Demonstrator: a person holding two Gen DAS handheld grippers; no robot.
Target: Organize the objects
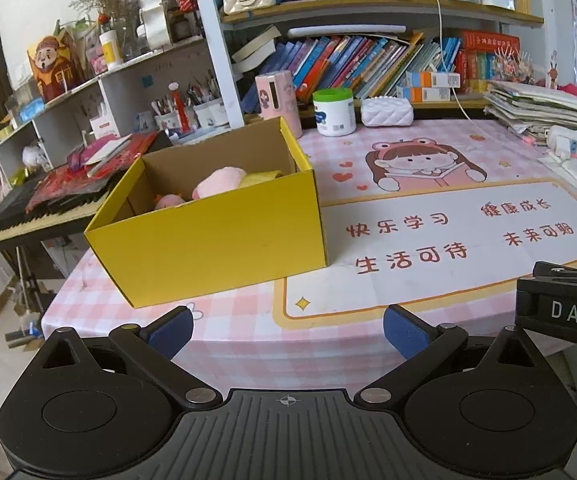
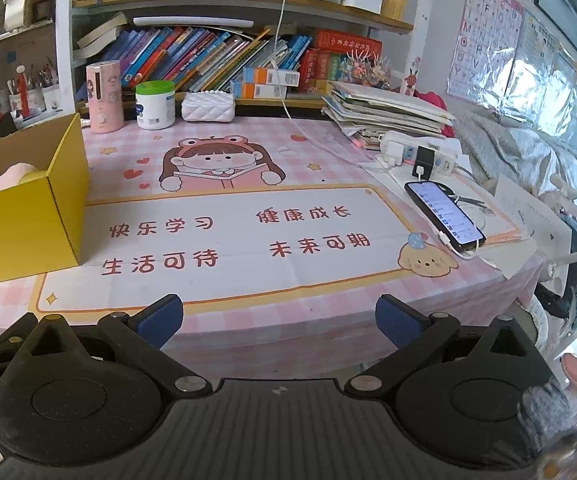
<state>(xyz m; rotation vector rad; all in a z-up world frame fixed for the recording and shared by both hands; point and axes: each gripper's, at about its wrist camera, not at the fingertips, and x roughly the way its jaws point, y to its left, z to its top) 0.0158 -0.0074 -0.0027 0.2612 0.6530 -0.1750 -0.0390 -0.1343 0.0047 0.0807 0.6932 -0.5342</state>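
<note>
- Left gripper [image 1: 288, 330]: jaws wide apart, holding nothing, hanging over the near table edge.
- Box [image 1: 216, 236]: yellow, open, ahead and left of the left gripper, with pink plush toys [image 1: 218, 184] inside.
- Right gripper [image 2: 279, 320]: jaws spread, holding nothing; the box sits far to its left.
- Phone [image 2: 444, 212]: ahead and right of the right gripper, on the mat [image 2: 248, 240].

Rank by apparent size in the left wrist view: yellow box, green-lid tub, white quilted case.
1. yellow box, by far the largest, though also nearest the camera.
2. and 3. green-lid tub and white quilted case: look alike, not ranked.
</note>
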